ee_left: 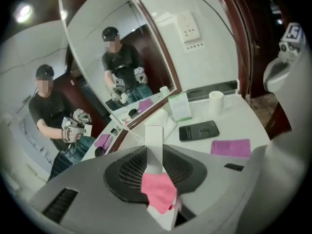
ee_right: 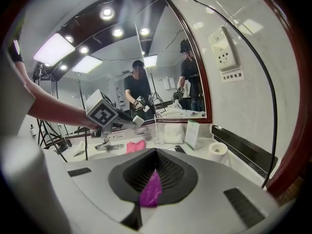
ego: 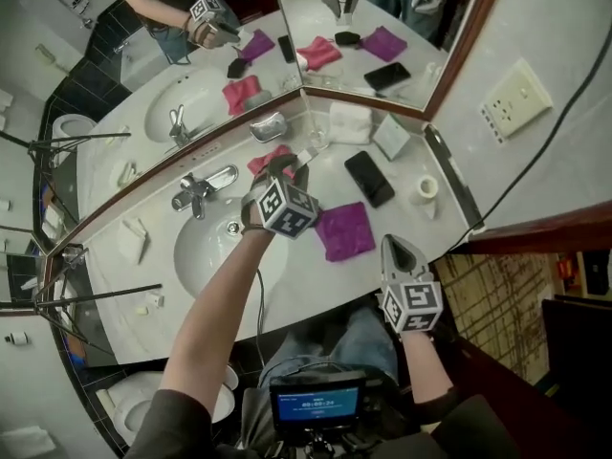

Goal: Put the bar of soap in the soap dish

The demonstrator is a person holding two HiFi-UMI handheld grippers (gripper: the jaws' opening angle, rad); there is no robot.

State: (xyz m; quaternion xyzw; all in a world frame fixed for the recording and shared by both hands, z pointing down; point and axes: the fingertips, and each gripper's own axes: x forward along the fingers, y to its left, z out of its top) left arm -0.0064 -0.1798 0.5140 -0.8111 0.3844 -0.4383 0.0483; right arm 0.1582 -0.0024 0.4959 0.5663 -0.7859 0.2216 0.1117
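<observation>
A white bar of soap (ee_left: 154, 136) stands upright between the jaws of my left gripper (ee_left: 155, 156), which is shut on it. In the head view the left gripper (ego: 287, 172) hovers over a pink cloth (ego: 271, 161) on the counter, just in front of the silver soap dish (ego: 268, 125) by the mirror. The right gripper view shows the same bar (ee_right: 138, 121) at that gripper's tip. My right gripper (ego: 393, 243) hangs near the counter's front edge, shut with nothing in it. Purple cloth shows below its closed jaws (ee_right: 150, 191).
A purple cloth (ego: 346, 229), a black phone (ego: 368, 178), a paper roll (ego: 427, 187), a folded white towel (ego: 350, 120) and a white card (ego: 392, 137) lie on the counter's right half. The faucet (ego: 196, 194) and basin (ego: 215, 251) are at left. Mirrors back the counter.
</observation>
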